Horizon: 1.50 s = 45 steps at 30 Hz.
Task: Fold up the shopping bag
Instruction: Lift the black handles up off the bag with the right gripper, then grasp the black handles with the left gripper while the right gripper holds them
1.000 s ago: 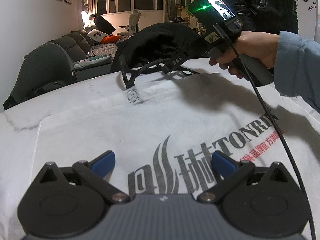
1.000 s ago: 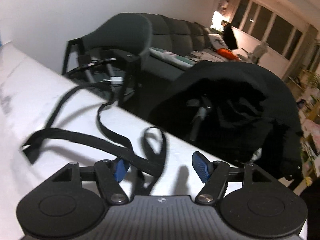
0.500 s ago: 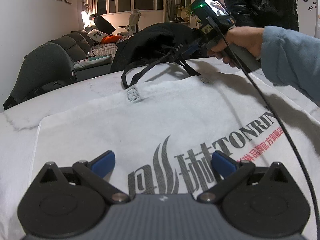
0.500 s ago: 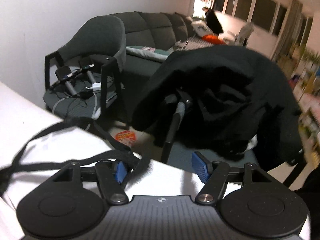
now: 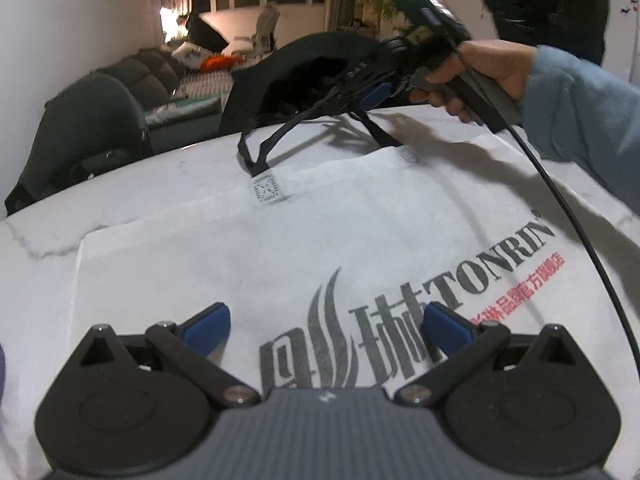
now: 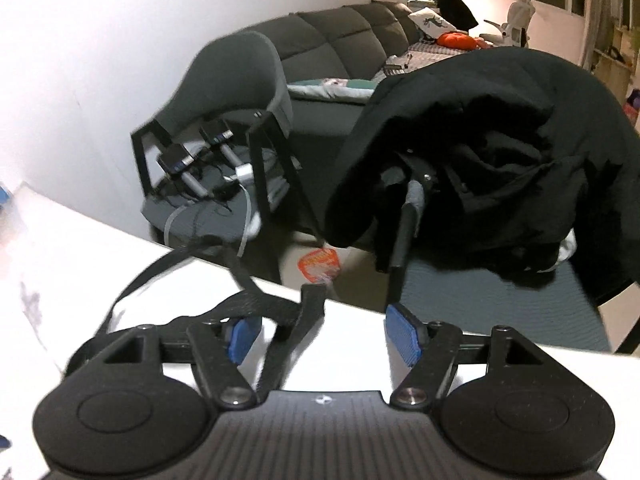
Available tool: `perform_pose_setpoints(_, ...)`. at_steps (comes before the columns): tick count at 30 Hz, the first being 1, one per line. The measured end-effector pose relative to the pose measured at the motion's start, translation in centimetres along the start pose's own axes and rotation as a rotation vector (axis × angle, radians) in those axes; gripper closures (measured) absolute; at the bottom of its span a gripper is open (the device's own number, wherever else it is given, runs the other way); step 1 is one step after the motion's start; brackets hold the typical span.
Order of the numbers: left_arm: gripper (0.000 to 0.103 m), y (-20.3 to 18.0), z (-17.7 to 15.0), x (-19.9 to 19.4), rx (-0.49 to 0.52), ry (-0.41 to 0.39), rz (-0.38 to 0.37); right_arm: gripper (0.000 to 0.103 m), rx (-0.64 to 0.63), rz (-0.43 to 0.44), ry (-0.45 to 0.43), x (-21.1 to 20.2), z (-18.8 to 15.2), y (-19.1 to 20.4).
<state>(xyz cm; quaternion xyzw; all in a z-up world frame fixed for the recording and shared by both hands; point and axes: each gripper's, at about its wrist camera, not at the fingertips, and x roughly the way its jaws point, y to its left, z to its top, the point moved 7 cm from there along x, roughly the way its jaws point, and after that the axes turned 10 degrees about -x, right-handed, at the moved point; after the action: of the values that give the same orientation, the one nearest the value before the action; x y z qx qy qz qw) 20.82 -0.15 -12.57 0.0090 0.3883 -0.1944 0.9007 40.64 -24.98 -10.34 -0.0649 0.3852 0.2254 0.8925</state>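
A white shopping bag [image 5: 320, 240] with a grey and red printed logo lies flat on the white marble table [image 5: 48, 220]. Its black handles [image 5: 280, 136] rise off the far edge of the bag, taut. My left gripper [image 5: 324, 320] hovers open over the logo, with nothing between its fingers. My right gripper [image 5: 376, 94], held by a hand [image 5: 484, 68] in a blue sleeve, is at the far table edge among the straps. In the right wrist view the right gripper [image 6: 324, 336] is open, and the black straps [image 6: 240, 300] lie across its left finger [image 6: 242, 338], hooked rather than clamped.
Beyond the far table edge stand a grey chair [image 6: 236, 76] with gear on its seat and a chair draped with a black coat [image 6: 480, 132]. A black cable [image 5: 580, 240] trails from the right gripper across the bag. A person in dark clothes [image 5: 548, 0] stands at the back right.
My right gripper has risen and moved toward the far table edge, lifting the black handles off the table and pulling them taut. The left gripper has stayed still and open.
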Motion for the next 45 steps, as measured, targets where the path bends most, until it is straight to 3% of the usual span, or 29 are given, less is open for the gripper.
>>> perform_pose_setpoints(4, 0.000, 0.7, 3.0, -0.1, -0.026, -0.010, 0.038, 0.034, 0.021, 0.037, -0.058, -0.8, -0.8, 0.6)
perform_pose_setpoints(10, 0.000, 1.5, 8.1, 2.2, -0.022, -0.064, 0.107, 0.034, -0.009, -0.003, -0.109, -1.3, -1.5, 1.3)
perform_pose_setpoints(16, 0.001, 1.5, 12.3, 8.0, 0.100, -0.086, 0.230, 0.034, -0.040, -0.019, -0.148, -1.3, -1.8, 1.9)
perform_pose_setpoints(18, 0.005, 1.5, 13.6, 10.3, 0.168, -0.102, 0.293, 0.034, -0.060, -0.029, -0.156, -1.2, -1.9, 2.1)
perform_pose_setpoints(22, 0.013, 2.2, 15.6, 13.7, 0.205, -0.090, 0.334, 0.035, -0.115, -0.058, -0.158, -1.0, -1.9, 2.4)
perform_pose_setpoints(25, 0.019, 2.6, 16.3, 15.4, 0.235, -0.095, 0.360, 0.036, -0.128, -0.068, -0.164, -1.0, -2.1, 2.1)
perform_pose_setpoints(30, 0.034, 3.5, 17.3, 16.9, 0.184, -0.127, 0.358, 0.052, -0.126, -0.082, -0.172, -1.2, -2.3, 1.4)
perform_pose_setpoints(35, 0.057, 4.7, 17.7, 17.5, 0.132, -0.152, 0.400, 0.061, -0.155, -0.116, -0.160, -1.2, -2.4, 1.1)
perform_pose_setpoints(39, 0.065, 6.3, 17.5, 17.3, 0.093, -0.166, 0.463, 0.065, -0.151, -0.124, -0.156, -1.2, -2.6, 0.6)
perform_pose_setpoints(42, 0.067, 6.9, 17.4, 17.0, 0.074, -0.176, 0.457, 0.065, -0.145, -0.116, -0.160, -1.3, -2.7, 0.4)
perform_pose_setpoints(45, 0.088, 6.6, 17.1, 16.9, 0.086, -0.175, 0.424, 0.065, -0.149, -0.119, -0.161, -1.3, -2.6, 0.4)
